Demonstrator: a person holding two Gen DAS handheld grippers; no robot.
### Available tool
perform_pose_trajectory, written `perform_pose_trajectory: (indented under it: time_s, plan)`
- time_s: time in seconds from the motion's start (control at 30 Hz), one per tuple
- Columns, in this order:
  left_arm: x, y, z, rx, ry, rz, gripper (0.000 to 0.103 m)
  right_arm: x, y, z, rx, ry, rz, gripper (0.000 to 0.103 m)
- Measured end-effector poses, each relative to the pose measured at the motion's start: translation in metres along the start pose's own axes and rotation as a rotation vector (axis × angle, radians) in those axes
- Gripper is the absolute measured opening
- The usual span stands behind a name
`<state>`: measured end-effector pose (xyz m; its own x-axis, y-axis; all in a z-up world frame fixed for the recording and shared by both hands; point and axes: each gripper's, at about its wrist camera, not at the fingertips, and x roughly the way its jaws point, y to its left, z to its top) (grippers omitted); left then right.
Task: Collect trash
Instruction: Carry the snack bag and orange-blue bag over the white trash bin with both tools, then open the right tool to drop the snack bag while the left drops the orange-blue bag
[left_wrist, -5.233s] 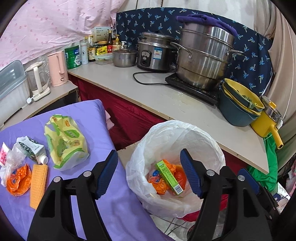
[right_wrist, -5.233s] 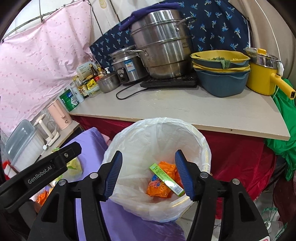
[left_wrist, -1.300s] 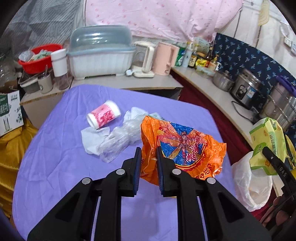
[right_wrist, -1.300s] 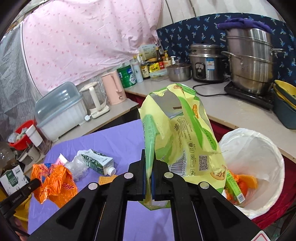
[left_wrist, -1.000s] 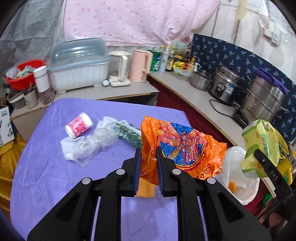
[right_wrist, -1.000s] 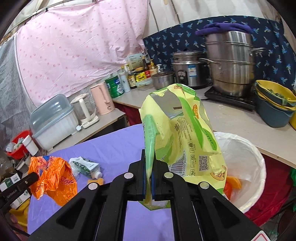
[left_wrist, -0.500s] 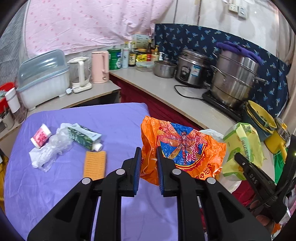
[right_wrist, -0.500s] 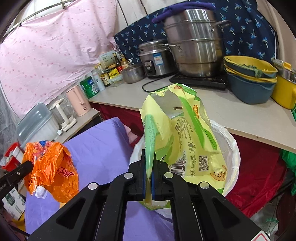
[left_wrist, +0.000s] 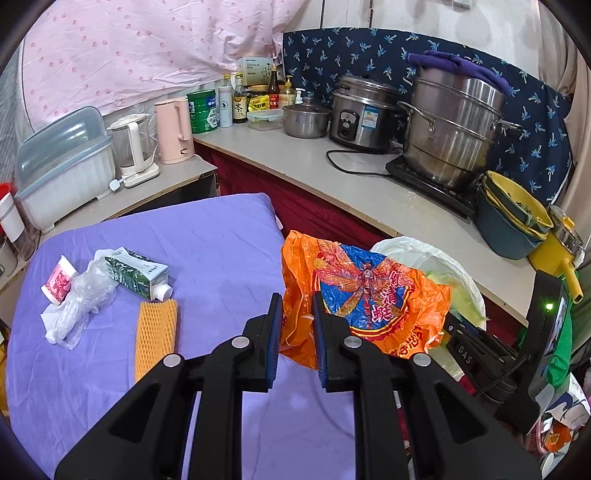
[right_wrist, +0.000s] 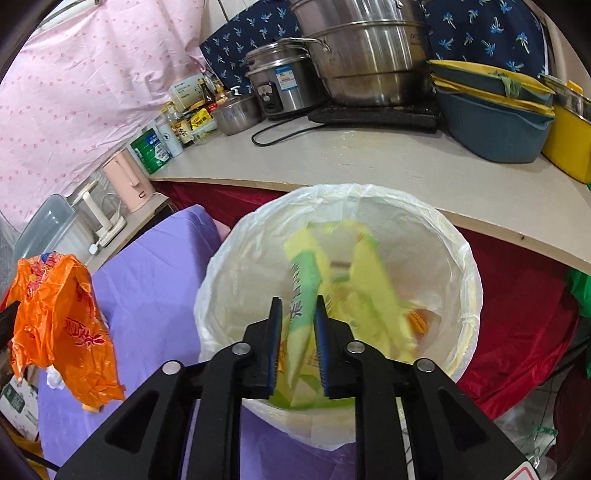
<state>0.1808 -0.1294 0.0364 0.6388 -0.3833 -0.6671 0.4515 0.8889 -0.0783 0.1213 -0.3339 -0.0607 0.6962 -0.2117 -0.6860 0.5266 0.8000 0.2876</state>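
My left gripper (left_wrist: 297, 302) is shut on an orange plastic bag (left_wrist: 362, 291) with a dragonfly print, held above the purple table's right edge; the bag also shows in the right wrist view (right_wrist: 62, 314). My right gripper (right_wrist: 297, 310) is over the white-lined trash bin (right_wrist: 469, 266), jaws slightly parted, and the yellow-green wrapper (right_wrist: 332, 280), blurred, is slipping between them into the bin. The bin shows behind the orange bag (left_wrist: 443, 258) in the left wrist view.
On the purple table (left_wrist: 221, 240) lie a green milk carton (left_wrist: 136, 271), an orange foam net (left_wrist: 155, 332), crumpled clear plastic (left_wrist: 85, 295) and a pink cup (left_wrist: 59, 280). A counter (left_wrist: 369, 192) with pots, cooker and bowls runs behind the bin.
The right gripper has moved over the bin, its jaws have parted and the yellow-green wrapper is dropping in. The left gripper has carried the orange bag toward the bin.
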Motion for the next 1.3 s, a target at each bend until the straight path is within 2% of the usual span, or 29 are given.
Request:
perform_pose_trajectory:
  time_s: [0.07, 0.1, 0.3, 0.37, 0.73, 0.83, 0.87, 1.0, 1.03, 1.07, 1.3]
  plan:
    - [0.005, -0.003, 0.0, 0.008, 0.006, 0.003, 0.016, 0.002, -0.003, -0.002, 0.004, -0.002, -0.013, 0.036]
    - [0.006, -0.004, 0.0, 0.011, 0.008, 0.003, 0.016, 0.002, -0.005, -0.003, 0.008, -0.005, -0.023, 0.037]
    - [0.018, -0.021, 0.001, 0.042, 0.016, -0.012, 0.016, -0.005, -0.022, -0.006, 0.037, -0.021, -0.039, 0.038]
    - [0.024, -0.031, 0.001, 0.06, 0.022, -0.023, 0.016, -0.01, -0.027, -0.007, 0.04, -0.03, -0.05, 0.041]
    - [0.065, -0.093, 0.004, 0.129, 0.063, -0.095, 0.017, -0.047, -0.062, -0.008, 0.097, -0.078, -0.095, 0.045]
    - [0.074, -0.106, 0.003, 0.134, 0.08, -0.121, 0.023, -0.054, -0.068, -0.007, 0.11, -0.089, -0.1, 0.045]
    - [0.077, -0.109, 0.002, 0.137, 0.089, -0.125, 0.033, -0.056, -0.069, -0.007, 0.113, -0.093, -0.101, 0.045]
    - [0.078, -0.111, -0.002, 0.134, 0.096, -0.132, 0.043, -0.061, -0.07, -0.006, 0.118, -0.103, -0.099, 0.046]
    - [0.077, -0.108, -0.003, 0.125, 0.097, -0.129, 0.053, -0.062, -0.069, -0.005, 0.117, -0.105, -0.096, 0.046]
    - [0.076, -0.106, -0.004, 0.117, 0.092, -0.124, 0.06, -0.061, -0.067, -0.005, 0.116, -0.106, -0.095, 0.046]
    - [0.069, -0.073, -0.003, 0.047, 0.087, -0.078, 0.06, -0.064, -0.046, -0.005, 0.085, -0.11, -0.065, 0.046]
